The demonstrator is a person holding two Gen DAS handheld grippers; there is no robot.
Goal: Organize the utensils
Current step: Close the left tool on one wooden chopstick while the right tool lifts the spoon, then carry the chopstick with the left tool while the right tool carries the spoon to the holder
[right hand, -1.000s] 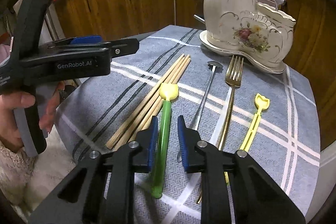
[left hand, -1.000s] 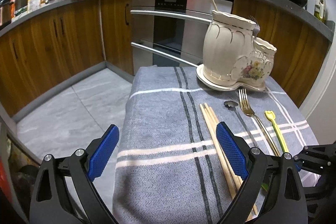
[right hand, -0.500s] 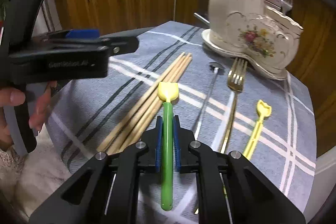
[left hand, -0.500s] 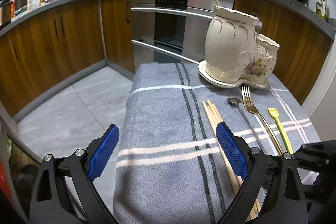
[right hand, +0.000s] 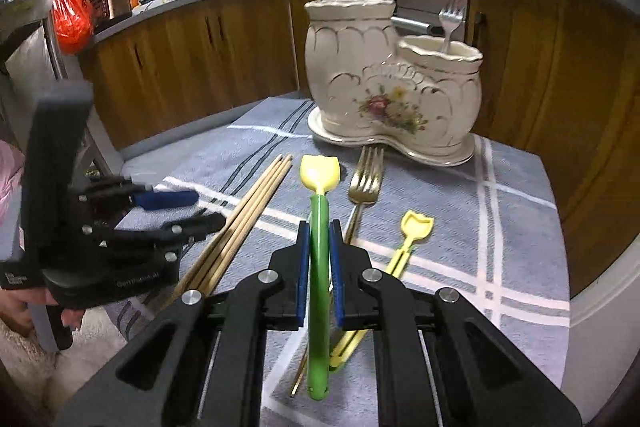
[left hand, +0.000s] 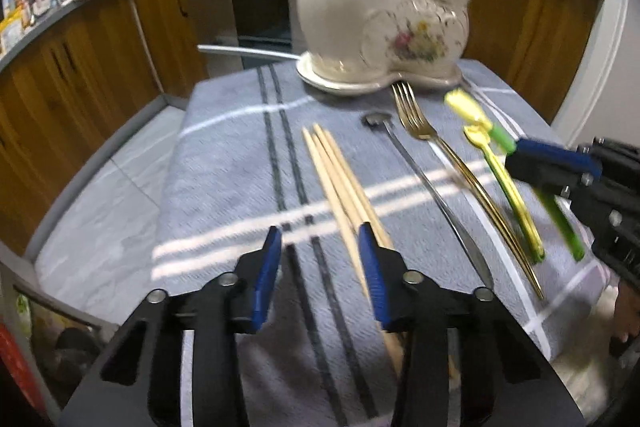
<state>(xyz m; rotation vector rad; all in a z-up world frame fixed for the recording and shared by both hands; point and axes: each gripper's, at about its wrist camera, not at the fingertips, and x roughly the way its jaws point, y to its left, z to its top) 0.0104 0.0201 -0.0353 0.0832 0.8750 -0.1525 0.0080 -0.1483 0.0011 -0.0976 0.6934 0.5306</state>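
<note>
1. The right gripper [right hand: 319, 259] pinches the green-handled spoon [right hand: 319, 291] by its stem, yellow tulip bowl pointing forward, lifted clear of the cloth [right hand: 500, 267].
2. The left gripper [left hand: 320, 267] has just been closing; its jaws stand partly spread with only cloth between them, the chopsticks [left hand: 340, 179] just outside its right pad.
3. Step in hand: carrying 1 spoon to the ceramic holder [right hand: 384, 87], which stands at the far edge.
4. Still lying flat: gold fork [right hand: 366, 183], yellow spoon [right hand: 412, 235], steel spoon [left hand: 420, 179].
5. Next move likely calls for tipping the spoon upright over a holder compartment before release.
</note>
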